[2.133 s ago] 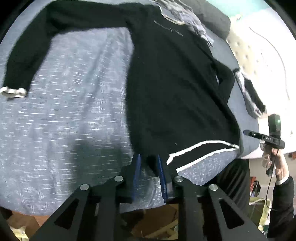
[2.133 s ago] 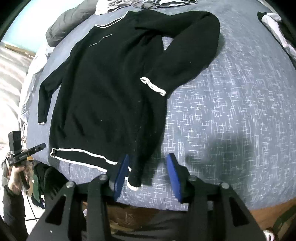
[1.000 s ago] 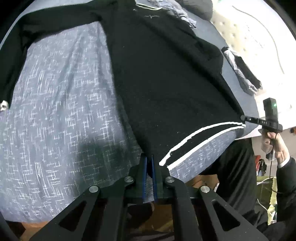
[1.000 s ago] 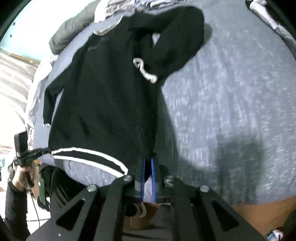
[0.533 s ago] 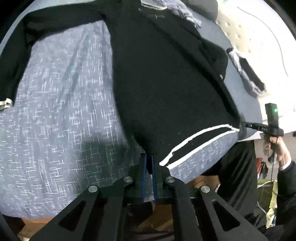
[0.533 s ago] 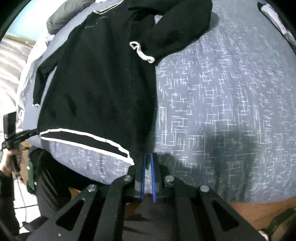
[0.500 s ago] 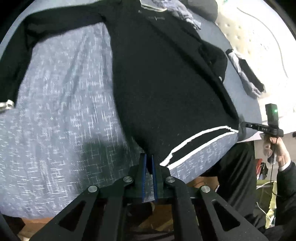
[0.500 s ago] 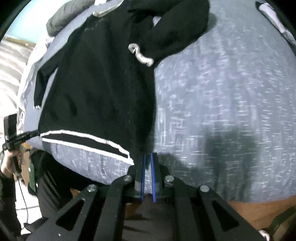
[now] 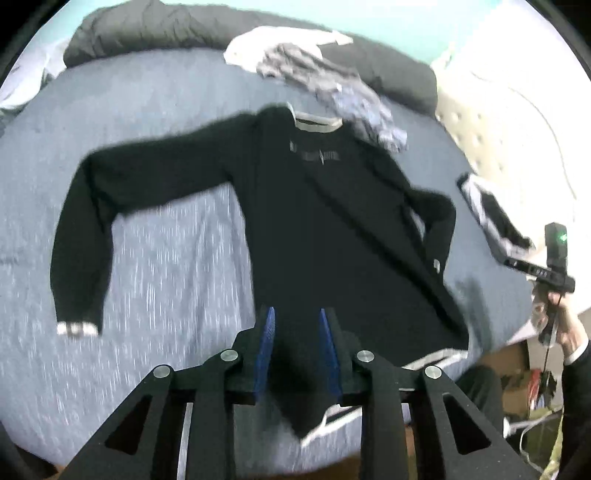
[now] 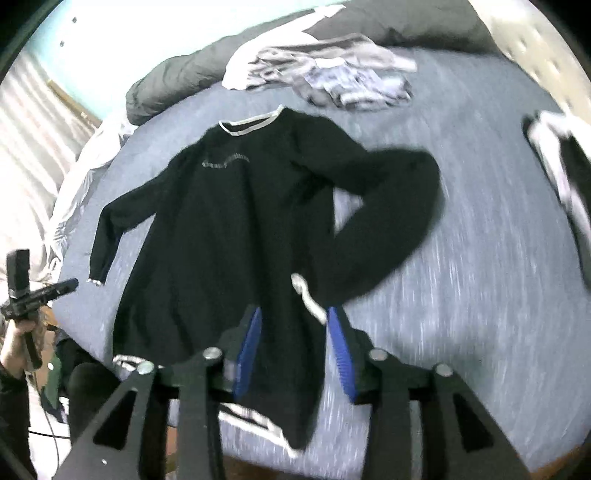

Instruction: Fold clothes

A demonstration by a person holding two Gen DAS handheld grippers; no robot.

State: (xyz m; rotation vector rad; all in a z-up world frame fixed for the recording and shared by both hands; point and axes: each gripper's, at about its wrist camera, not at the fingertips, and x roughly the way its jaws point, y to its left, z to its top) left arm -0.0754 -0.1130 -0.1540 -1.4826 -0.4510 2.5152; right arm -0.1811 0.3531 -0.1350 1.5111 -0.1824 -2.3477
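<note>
Black sweater lies face up on the grey bed, collar toward 12 o'clock, hem at 6. Left gripper is spread over the hem, holding nothing. Right gripper is likewise spread above the hem; the folded sleeve's white cuff sits between its fingers. Loose clothes lie beyond the collar

A bed in a blue-grey speckled cover is filling the room, a dark pillow is lying along its far edge under a pale teal wall, and bright light is washing out a tufted cream headboard at the right.
</note>
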